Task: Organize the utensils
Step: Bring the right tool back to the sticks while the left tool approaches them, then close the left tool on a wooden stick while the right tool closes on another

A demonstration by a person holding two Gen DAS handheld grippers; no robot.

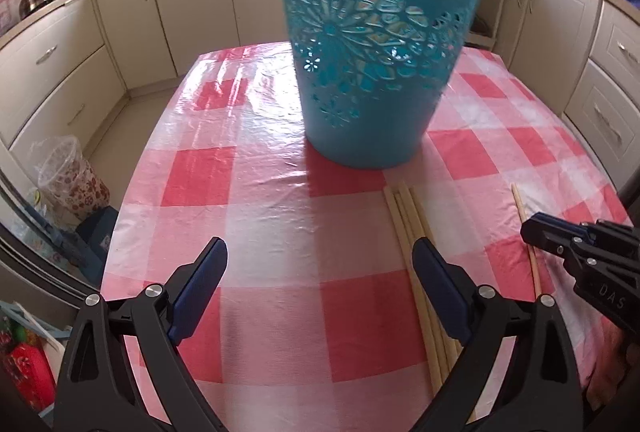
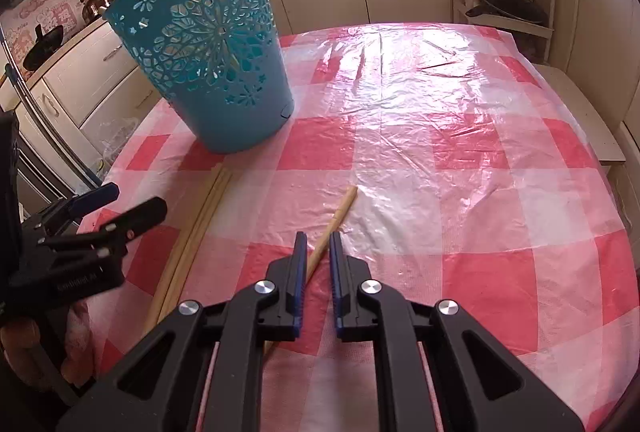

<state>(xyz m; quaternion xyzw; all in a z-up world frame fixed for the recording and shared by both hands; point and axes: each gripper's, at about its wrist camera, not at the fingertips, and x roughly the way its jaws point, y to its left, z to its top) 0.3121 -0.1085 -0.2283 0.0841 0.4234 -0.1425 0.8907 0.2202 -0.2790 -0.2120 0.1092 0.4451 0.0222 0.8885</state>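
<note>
A teal perforated basket (image 1: 372, 44) (image 2: 208, 52) stands upright on the red-and-white checked tablecloth (image 2: 460, 136). In front of it lies a bundle of several wooden chopsticks (image 1: 404, 216) (image 2: 204, 208). My left gripper (image 1: 320, 244) (image 2: 132, 198) is open wide and holds nothing; its right finger hangs over the bundle. A single chopstick (image 2: 340, 208) (image 1: 518, 200) lies apart to the right and runs slantwise between the narrow jaws of my right gripper (image 2: 318, 236) (image 1: 528, 228), which is shut on it near the cloth.
Cream kitchen cabinets (image 1: 132, 4) ring the table. A kettle (image 2: 94, 2) sits on the counter at left and a shelf rack (image 2: 508, 4) stands at the back right. On the floor by the table's left edge is a patterned bin (image 1: 72, 176).
</note>
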